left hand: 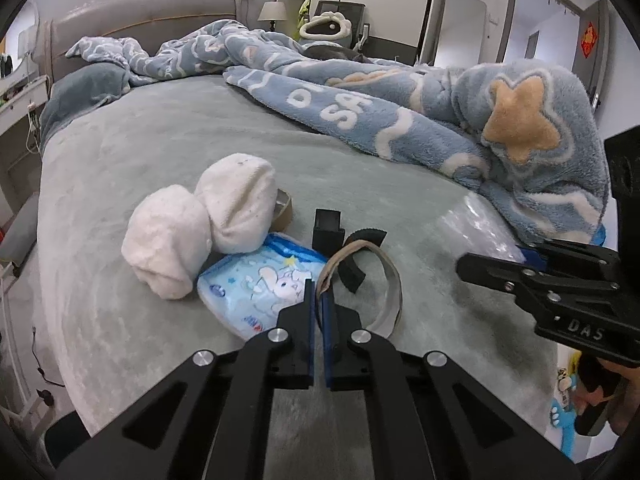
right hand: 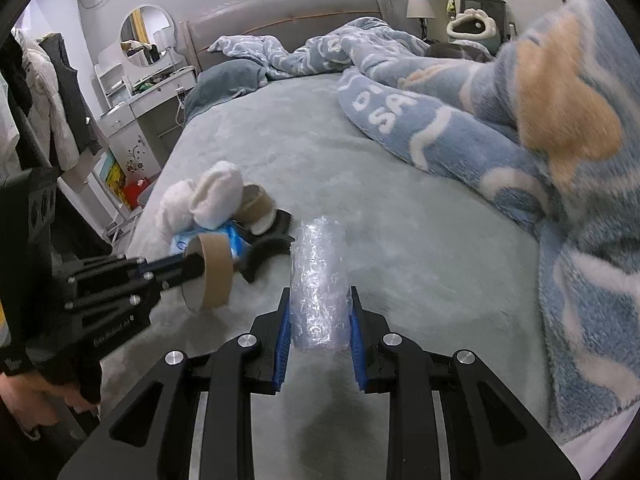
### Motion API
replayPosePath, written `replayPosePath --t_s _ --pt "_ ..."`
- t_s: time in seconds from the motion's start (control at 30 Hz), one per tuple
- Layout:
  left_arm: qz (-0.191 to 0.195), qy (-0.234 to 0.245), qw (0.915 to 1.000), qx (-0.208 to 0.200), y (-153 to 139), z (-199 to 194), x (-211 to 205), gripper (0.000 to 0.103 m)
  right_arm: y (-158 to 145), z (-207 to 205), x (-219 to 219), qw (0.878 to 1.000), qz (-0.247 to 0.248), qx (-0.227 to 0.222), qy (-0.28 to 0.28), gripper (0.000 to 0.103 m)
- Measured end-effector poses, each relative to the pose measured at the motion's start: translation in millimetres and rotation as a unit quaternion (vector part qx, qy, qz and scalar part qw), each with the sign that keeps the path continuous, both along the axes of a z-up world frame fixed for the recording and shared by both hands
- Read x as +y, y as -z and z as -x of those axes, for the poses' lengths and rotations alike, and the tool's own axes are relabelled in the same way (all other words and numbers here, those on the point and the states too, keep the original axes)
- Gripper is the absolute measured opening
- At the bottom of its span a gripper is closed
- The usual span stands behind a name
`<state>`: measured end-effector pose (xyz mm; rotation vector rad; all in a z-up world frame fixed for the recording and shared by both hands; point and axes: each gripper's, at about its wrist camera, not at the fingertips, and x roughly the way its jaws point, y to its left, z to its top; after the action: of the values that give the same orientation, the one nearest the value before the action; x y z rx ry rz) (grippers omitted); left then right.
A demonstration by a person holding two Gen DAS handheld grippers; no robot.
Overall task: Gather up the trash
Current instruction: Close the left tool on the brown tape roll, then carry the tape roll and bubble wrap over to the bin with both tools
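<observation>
Left gripper (left hand: 319, 304): black jointed linkage with blue ribbed pads; its jaws are pinched nearly together on the thin wall of a cardboard ring (left hand: 384, 280), a brown paper tape core, round and hollow, held on edge just above the bed.
Right gripper (right hand: 318, 312): same black frame and blue pads; its jaws stand narrow and clamp the near end of a bubble wrap roll (right hand: 318, 276), a clear, crinkly plastic cylinder that points away along the fingers.
Bed (left hand: 160, 140): covered in a pale grey-green plush sheet, short-piled and soft, with a padded grey headboard (left hand: 148, 16) at the far end.
Blanket (left hand: 440, 120): thick blue fleece, heaped in folds along the right side, patterned with white letters and swirls and a tan star.
White socks (left hand: 200, 228): two fuzzy rounded bundles, touching each other, lying left of the left gripper.
Tissue pack (left hand: 256, 292): glossy blue and white plastic wrapper with a cartoon print, flat on the bed, its far edge tucked under the socks.
Second cardboard core (right hand: 256, 204): a short brown tube beside the socks, seen best from the right wrist.
Black strap (left hand: 356, 256): a curved dark strip, felt-like, lying just beyond the held ring.
Hand (right hand: 52, 384): in a dark fingerless glove, gripping the left gripper's handle.
</observation>
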<state>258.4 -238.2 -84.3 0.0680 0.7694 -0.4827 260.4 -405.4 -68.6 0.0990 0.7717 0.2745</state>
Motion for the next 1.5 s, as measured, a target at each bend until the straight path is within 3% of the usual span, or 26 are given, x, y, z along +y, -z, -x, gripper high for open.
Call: replayPosePath --t_s 0.33,0.87,1.13,1.37,1.5 --pt "-0.005 0.001 0.9999 -0.009 -9.1 9.1 36.3 0.004 -16.9 -13.0 45.1 1.000 -0.003 -0.016 -0.020 0.026" --pt "-0.009 -0.062 0.9980 -0.007 -19.7 8.0 143.8 0.004 -22.9 -31.3 148.6 0.996 0.013 -0.017 -0.085 0.026" --pt "-0.023 -0.093 0.9953 0.012 -13.6 10.9 189.1 0.004 -24.4 -34.2 196.1 0.993 0.012 -0.014 -0.120 0.026" --pt "-0.044 -0.114 0.9913 0.050 3.5 12.0 225.1 0.004 -23.5 -34.3 238.9 0.988 0.013 -0.007 -0.153 0.026" --pt "-0.061 -0.124 0.9874 0.077 15.6 13.2 244.4 0.004 -21.2 -36.7 257.3 0.986 -0.011 0.006 -0.166 0.026"
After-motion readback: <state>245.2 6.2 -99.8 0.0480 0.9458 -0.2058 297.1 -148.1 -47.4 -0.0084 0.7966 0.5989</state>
